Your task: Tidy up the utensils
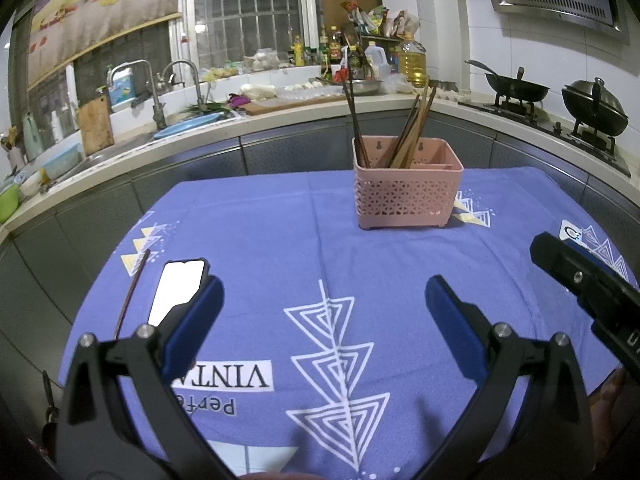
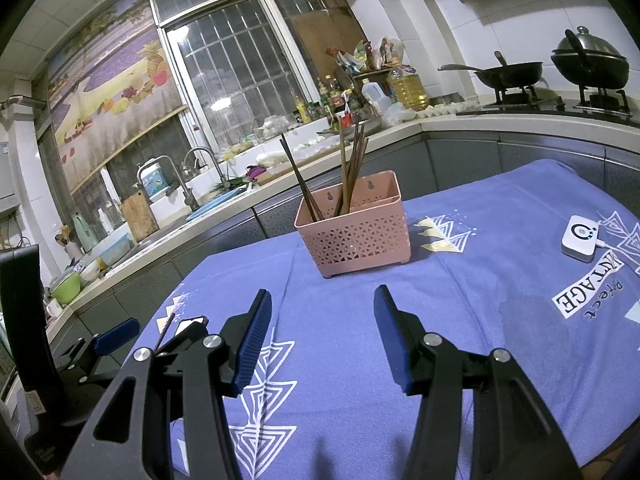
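A pink perforated utensil basket (image 1: pixel 404 192) (image 2: pixel 356 236) stands upright toward the far side of the blue tablecloth (image 1: pixel 280 240), with several brown chopsticks (image 1: pixel 408 132) (image 2: pixel 352 168) leaning in it. One dark chopstick (image 1: pixel 130 296) (image 2: pixel 165 330) lies loose on the cloth at the left, beside a phone. My left gripper (image 1: pixel 324 300) hovers open over the cloth's near part, nothing between its blue pads. My right gripper (image 2: pixel 322 314) is also open and empty, well short of the basket. Its black body (image 1: pixel 580 280) shows at the right edge of the left wrist view.
A phone with a lit white screen (image 1: pixel 178 288) (image 2: pixel 190 326) lies next to the loose chopstick. A small white device with a cable (image 2: pixel 580 238) sits at the cloth's right. Behind run a counter with sink, bottles and woks (image 1: pixel 516 90).
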A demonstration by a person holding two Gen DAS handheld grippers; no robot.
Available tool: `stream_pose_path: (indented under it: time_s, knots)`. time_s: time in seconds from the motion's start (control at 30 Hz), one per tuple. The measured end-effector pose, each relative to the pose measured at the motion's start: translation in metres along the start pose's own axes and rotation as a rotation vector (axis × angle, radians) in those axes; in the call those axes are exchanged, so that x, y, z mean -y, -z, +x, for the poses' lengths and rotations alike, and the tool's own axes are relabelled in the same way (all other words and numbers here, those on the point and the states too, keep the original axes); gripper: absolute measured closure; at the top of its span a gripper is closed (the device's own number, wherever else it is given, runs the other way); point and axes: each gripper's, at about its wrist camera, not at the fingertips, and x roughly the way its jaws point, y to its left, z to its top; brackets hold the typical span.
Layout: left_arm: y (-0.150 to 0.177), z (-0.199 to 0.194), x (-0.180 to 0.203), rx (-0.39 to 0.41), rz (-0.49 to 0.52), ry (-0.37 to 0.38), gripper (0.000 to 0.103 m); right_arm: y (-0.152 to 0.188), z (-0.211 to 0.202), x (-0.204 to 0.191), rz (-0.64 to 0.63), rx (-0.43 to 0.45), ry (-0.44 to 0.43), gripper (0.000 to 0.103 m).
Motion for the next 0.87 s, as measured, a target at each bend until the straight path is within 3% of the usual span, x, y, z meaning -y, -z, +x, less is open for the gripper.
stream_pose_path:
  time_s: [0.7, 0.87]
  knots:
    - [-0.006, 0.006, 0.000, -0.023, 0.001, 0.024, 0.006, 0.001, 0.001, -0.003, -0.005, -0.008, -0.001, 0.049]
    - [-0.003, 0.015, 0.003, -0.043, 0.010, 0.024, 0.006, 0.002, 0.003, -0.003, -0.007, -0.015, 0.004, 0.044]
